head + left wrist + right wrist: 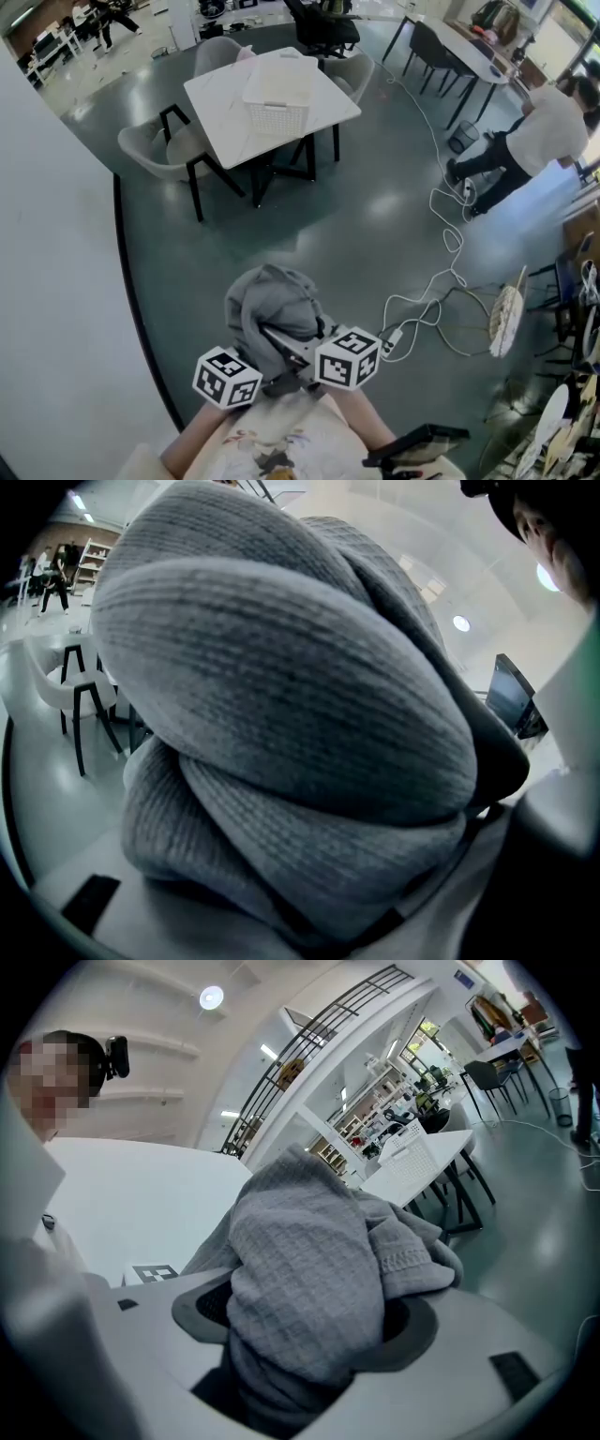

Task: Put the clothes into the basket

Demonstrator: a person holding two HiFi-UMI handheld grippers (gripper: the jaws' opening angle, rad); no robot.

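Both grippers hold a bunched grey knitted garment (275,314) low in the head view, close to the person's body. The left gripper (265,367) and the right gripper (302,349) meet under the bundle, their marker cubes side by side. In the left gripper view the garment (281,696) fills the picture and hides most of the left gripper (300,864); a dark pad presses its right side. In the right gripper view the right gripper (309,1326) is shut on the garment (309,1279), which bulges up between both jaws. The white basket (277,103) stands far ahead on a white table (220,103).
Grey chairs (155,150) and black table legs surround the table. White cables (441,300) trail across the grey floor at right, near a person in a white top (544,136). A curved white wall (56,281) runs along the left. Clutter lines the right edge.
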